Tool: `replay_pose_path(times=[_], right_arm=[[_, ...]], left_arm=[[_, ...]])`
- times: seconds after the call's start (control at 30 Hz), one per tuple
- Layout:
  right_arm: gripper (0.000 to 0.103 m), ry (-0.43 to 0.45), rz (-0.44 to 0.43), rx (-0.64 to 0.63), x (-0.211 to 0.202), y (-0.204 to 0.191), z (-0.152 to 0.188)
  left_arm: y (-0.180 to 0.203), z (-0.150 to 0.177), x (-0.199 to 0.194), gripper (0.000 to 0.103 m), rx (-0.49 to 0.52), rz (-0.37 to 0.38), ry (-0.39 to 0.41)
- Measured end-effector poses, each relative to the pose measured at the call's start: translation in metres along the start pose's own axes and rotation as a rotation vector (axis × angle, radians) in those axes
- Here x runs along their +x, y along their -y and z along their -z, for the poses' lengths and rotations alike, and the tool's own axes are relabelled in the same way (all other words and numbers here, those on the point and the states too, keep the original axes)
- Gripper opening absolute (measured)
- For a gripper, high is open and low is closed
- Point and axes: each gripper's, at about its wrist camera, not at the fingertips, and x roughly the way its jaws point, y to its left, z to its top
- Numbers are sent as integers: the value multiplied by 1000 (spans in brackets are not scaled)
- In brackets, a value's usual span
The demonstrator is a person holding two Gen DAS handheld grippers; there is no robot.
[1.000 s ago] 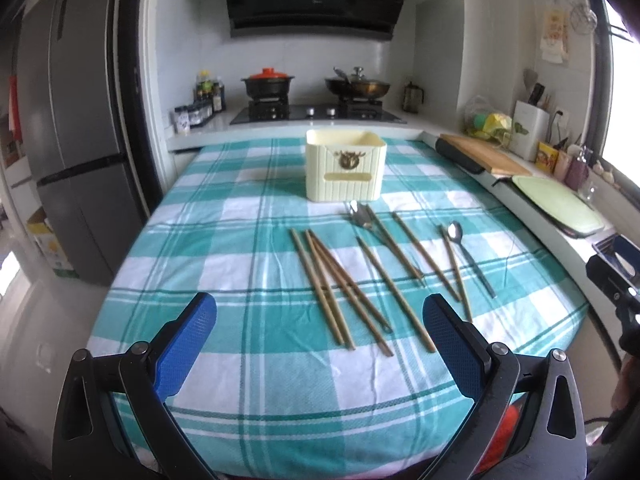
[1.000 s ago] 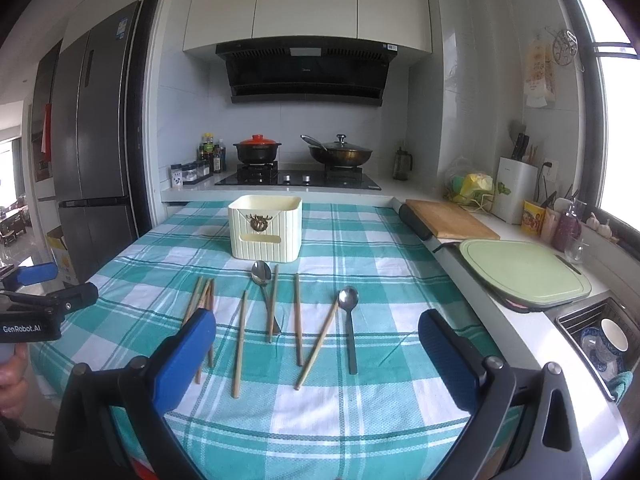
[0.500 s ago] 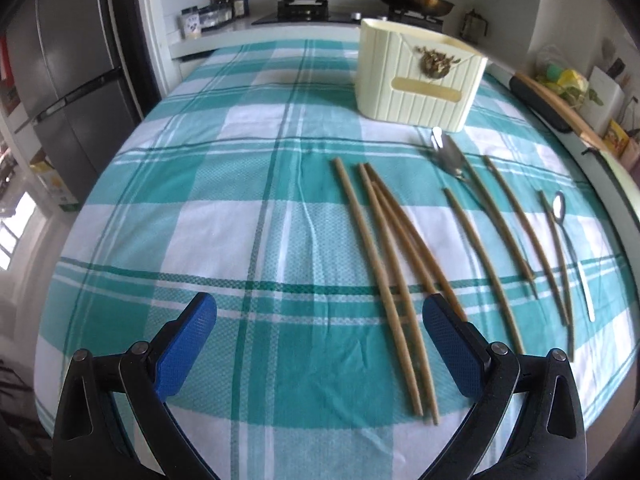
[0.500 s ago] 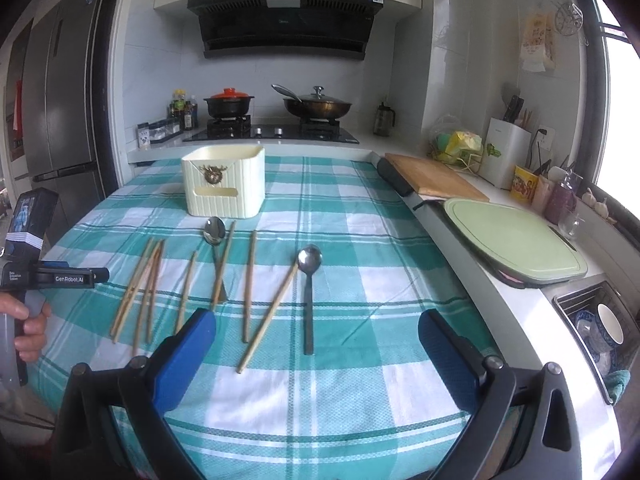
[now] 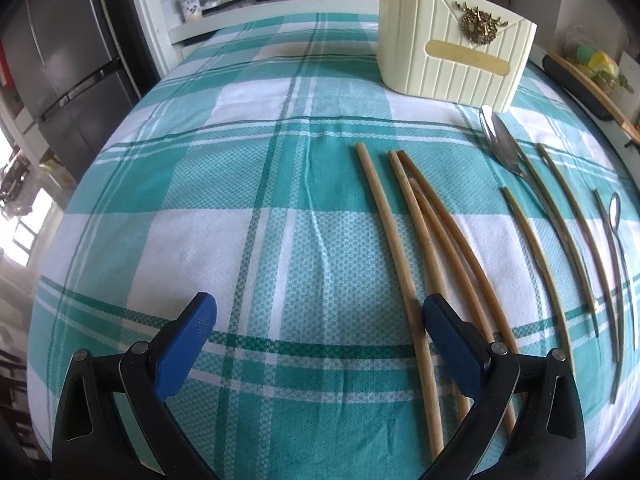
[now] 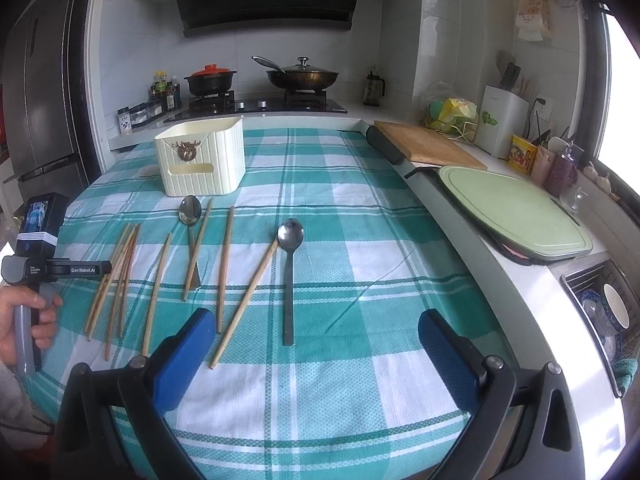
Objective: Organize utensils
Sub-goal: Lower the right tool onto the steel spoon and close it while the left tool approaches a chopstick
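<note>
Several wooden chopsticks (image 5: 404, 240) lie on the teal checked tablecloth (image 5: 240, 200), with two metal spoons (image 6: 290, 272) among them. A cream utensil holder (image 5: 452, 56) stands behind them; it also shows in the right wrist view (image 6: 202, 160). My left gripper (image 5: 318, 334) is open and empty, low over the cloth, its right finger over the near ends of the leftmost chopsticks. My right gripper (image 6: 312, 350) is open and empty, above the table's near edge, just in front of the dark-handled spoon.
A wooden board (image 6: 428, 146) and a green cutting board (image 6: 508, 208) lie on the counter to the right. A sink with dishes (image 6: 608, 312) is at the far right. A stove with pots (image 6: 256, 92) is behind. A fridge (image 5: 68, 64) stands left.
My left gripper has dropped and moved forward to the leftmost chopsticks. My right gripper has moved forward and lower toward the table.
</note>
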Motion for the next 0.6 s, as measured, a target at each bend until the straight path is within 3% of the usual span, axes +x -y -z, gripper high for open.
replay_pose_path(times=[0.13,0.3,0.4,0.6], right_arm=[[103,-30,-51,-42,19,2,-6],[103,-169,-39,-116,85,8,-5],[102,-226,-57,-98,117,11,-5],[70,-280,-116,-85,171,-5,-19]], left_arm=[[-3,-3,4,103,7,20,2],[-10,-12,11,103,42,54,-35],[-14,-15,14,103,62,92,-68],[-16,-29,22,103,101,97,-110]])
